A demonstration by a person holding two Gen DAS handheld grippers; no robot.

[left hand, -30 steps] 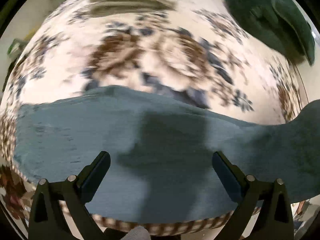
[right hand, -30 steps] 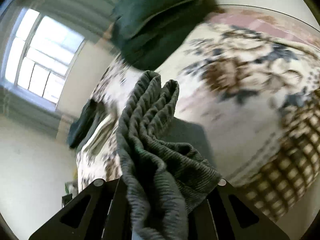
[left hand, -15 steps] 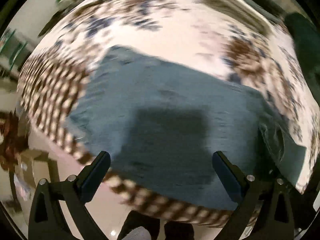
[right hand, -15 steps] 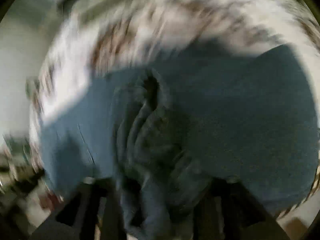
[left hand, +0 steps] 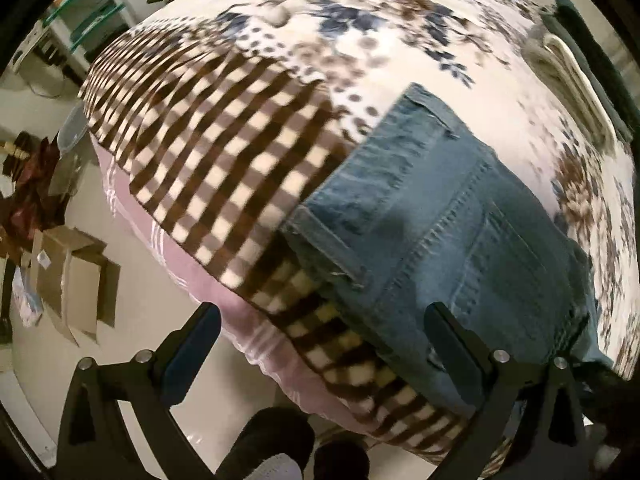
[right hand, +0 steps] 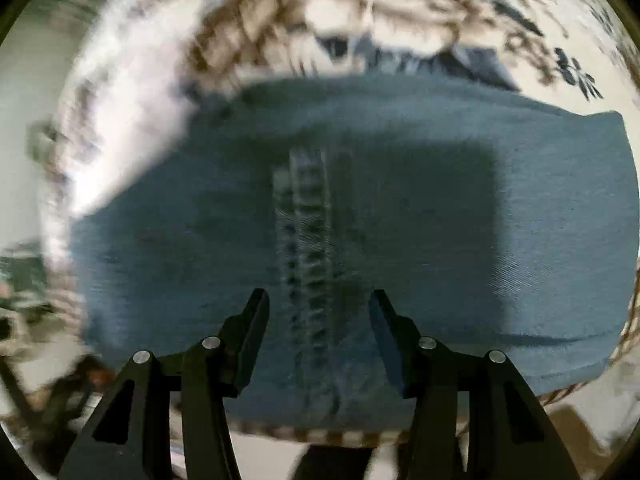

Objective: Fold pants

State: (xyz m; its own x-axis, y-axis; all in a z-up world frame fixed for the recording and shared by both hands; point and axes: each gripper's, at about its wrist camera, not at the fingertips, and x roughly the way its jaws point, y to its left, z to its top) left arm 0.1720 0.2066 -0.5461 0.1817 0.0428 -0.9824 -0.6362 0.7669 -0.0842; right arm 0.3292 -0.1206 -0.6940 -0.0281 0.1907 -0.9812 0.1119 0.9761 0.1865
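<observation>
Blue jeans (left hand: 452,216) lie folded on a bed with a floral and checked blanket (left hand: 224,136), near the bed's front edge. The waistband and a back pocket show in the left wrist view. My left gripper (left hand: 320,320) is open and empty, above the bed's edge just left of the jeans. In the right wrist view the jeans (right hand: 400,216) fill the frame, with a stitched seam running down the middle. My right gripper (right hand: 318,304) is open and empty, hovering over that seam.
Folded dark and cream laundry (left hand: 576,52) lies at the far right of the bed. Cardboard boxes (left hand: 76,276) and clutter sit on the floor at left, with a glass shelf unit (left hand: 80,12) behind. The person's feet (left hand: 280,448) show below the bed edge.
My right gripper has let go of the bunched jeans leg it held and now stands open over the flat fabric. My left gripper has swung left toward the bed's edge.
</observation>
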